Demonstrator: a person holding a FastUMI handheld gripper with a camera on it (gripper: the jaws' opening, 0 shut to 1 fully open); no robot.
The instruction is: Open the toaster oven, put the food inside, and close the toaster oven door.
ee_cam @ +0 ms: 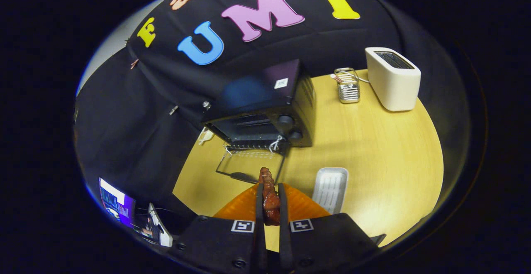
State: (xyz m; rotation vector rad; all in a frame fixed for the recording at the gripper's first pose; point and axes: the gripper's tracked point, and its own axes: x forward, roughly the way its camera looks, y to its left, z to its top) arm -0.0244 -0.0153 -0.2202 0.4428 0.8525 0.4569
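Observation:
A black toaster oven [265, 108] stands on the wooden table [373, 149], its glass door [251, 166] folded down flat towards me and the dark inside with its rack open to view. My gripper [271, 191] is shut on a reddish-brown piece of food [269, 197], a knobbly skewer-like strip. The food sticks out past the fingertips and its far end hangs just over the front edge of the lowered door. The two fingers [283, 207] press on it from both sides, some way above the table.
A small white ridged tray [330, 187] lies on the table just right of the fingers. Farther back on the right stand a white slot toaster [392, 79] and a small metal rack [347, 85]. A laptop screen [116, 205] glows low on the left, off the table.

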